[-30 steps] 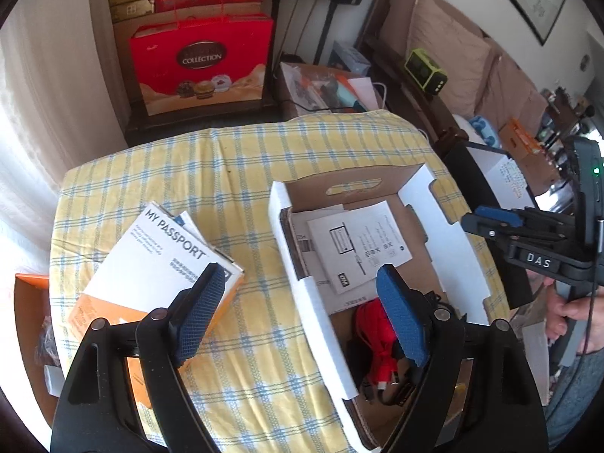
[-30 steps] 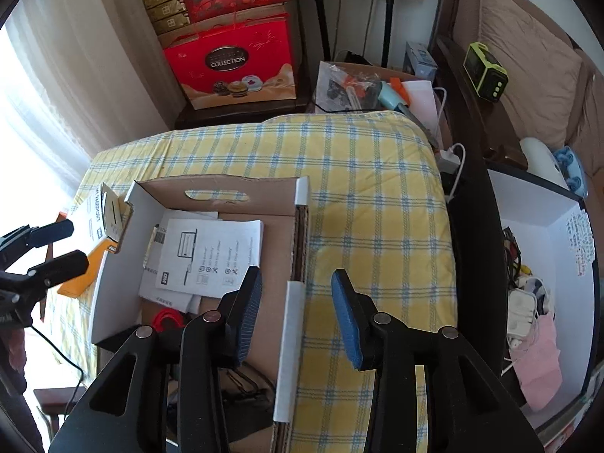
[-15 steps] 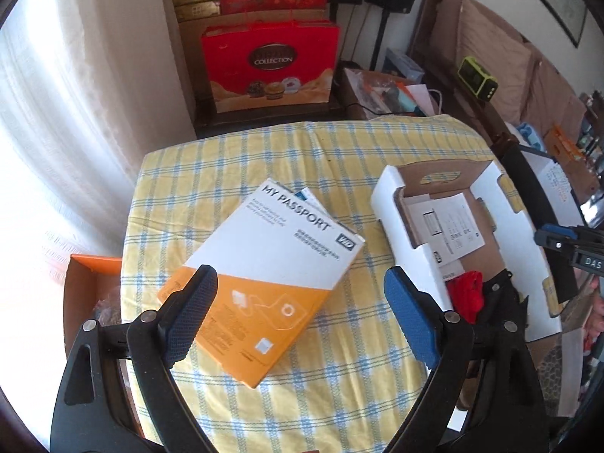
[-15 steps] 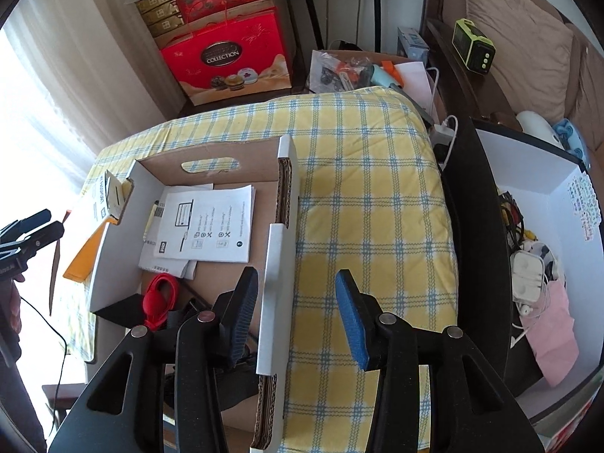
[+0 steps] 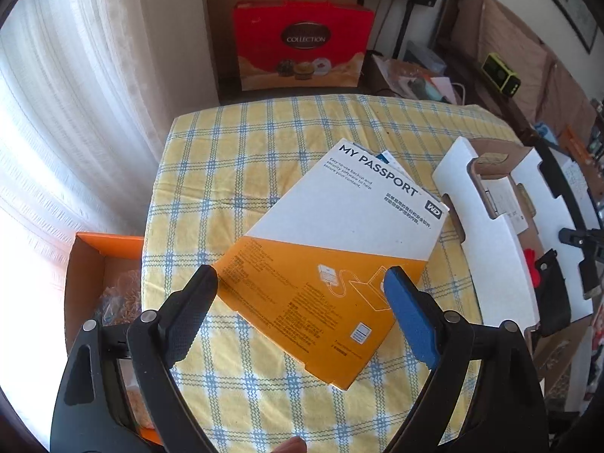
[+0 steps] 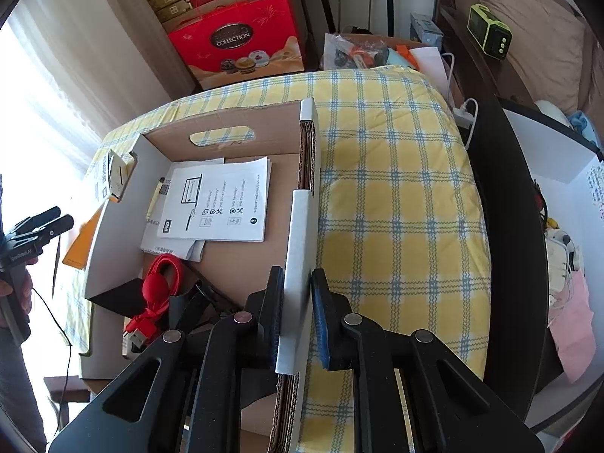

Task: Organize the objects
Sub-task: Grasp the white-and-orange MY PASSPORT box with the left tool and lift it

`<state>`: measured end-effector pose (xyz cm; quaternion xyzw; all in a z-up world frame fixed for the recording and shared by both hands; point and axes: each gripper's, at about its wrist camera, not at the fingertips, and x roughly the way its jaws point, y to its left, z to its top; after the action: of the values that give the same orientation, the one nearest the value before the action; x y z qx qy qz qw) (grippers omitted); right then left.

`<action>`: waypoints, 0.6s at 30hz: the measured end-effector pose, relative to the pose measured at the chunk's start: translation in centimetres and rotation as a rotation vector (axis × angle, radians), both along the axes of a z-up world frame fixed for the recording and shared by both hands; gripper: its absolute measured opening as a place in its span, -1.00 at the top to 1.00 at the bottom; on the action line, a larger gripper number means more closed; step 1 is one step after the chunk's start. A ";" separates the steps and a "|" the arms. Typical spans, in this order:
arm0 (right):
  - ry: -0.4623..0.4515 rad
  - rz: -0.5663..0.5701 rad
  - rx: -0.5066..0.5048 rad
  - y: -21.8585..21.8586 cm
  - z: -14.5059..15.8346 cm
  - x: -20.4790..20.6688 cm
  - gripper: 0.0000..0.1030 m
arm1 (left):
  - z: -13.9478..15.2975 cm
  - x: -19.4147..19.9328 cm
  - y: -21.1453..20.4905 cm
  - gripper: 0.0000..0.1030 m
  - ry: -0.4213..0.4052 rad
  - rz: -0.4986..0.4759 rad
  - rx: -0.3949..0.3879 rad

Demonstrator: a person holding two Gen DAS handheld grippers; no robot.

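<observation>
A white and orange "My Passport" carton point(image 5: 339, 234) lies flat on the yellow checked tablecloth point(image 5: 234, 151). My left gripper point(image 5: 298, 279) hovers over its orange end, open wide, touching nothing. To the right stands an open cardboard box point(image 6: 234, 128) holding a leaflet point(image 6: 219, 204), a red cable point(image 6: 162, 283) and dark items. My right gripper point(image 6: 298, 275) straddles the box's white right wall point(image 6: 302, 207); its jaws are closing, with the pads against both faces of that wall.
An orange box point(image 5: 102, 249) sits on the floor left of the table. A red gift bag point(image 5: 302, 49) and stacked cartons stand behind the table. A black cabinet point(image 6: 490, 188) runs along the table's right side, beside a sofa.
My left gripper swung left from the cardboard box to above the My Passport carton and sank. My right gripper dropped onto the box's right wall and its jaws narrowed onto it.
</observation>
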<state>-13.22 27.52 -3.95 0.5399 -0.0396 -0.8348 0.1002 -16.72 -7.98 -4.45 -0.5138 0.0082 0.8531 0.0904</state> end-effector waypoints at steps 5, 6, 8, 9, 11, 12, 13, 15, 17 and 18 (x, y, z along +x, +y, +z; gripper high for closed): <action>0.003 0.005 0.033 -0.4 -0.1 -0.1 0.73 | -0.2 -0.8 0.0 -0.72 -0.004 -0.025 0.027; 0.004 0.005 0.034 -0.4 -0.1 -0.1 0.73 | -0.2 -1.0 0.1 -0.72 -0.002 -0.037 0.016; 0.004 0.002 0.027 -0.3 -0.2 -0.1 0.73 | 0.0 -1.3 0.5 -0.72 0.008 -0.058 -0.011; 0.003 -0.001 0.018 -0.2 -0.2 -0.1 0.73 | 0.2 -1.5 0.6 -0.72 0.016 -0.067 -0.027; 0.000 -0.006 0.004 0.0 -0.2 -0.1 0.73 | 0.8 -1.8 0.7 -0.72 0.038 -0.077 -0.059; 0.000 -0.006 0.003 0.0 -0.2 -0.1 0.73 | 0.9 -2.0 0.6 -0.72 0.042 -0.074 -0.070; 0.001 -0.004 0.006 0.0 -0.2 -0.1 0.73 | 1.0 -2.4 0.5 -0.72 0.041 -0.065 -0.074; 0.002 -0.003 0.007 0.1 -0.2 -0.1 0.72 | 0.8 -3.2 0.0 -0.72 0.028 -0.046 -0.074; 0.002 -0.008 -0.002 0.3 0.0 -0.1 0.71 | 0.4 -4.0 -0.3 -0.72 0.015 -0.035 -0.079; 0.003 -0.014 -0.005 0.4 0.1 -0.1 0.71 | 0.2 -4.3 -0.4 -0.72 0.010 -0.031 -0.079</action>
<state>-13.33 27.92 -3.87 0.5382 -0.0452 -0.8361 0.0959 -21.00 -8.39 -4.26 -0.5124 0.0501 0.8532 0.0833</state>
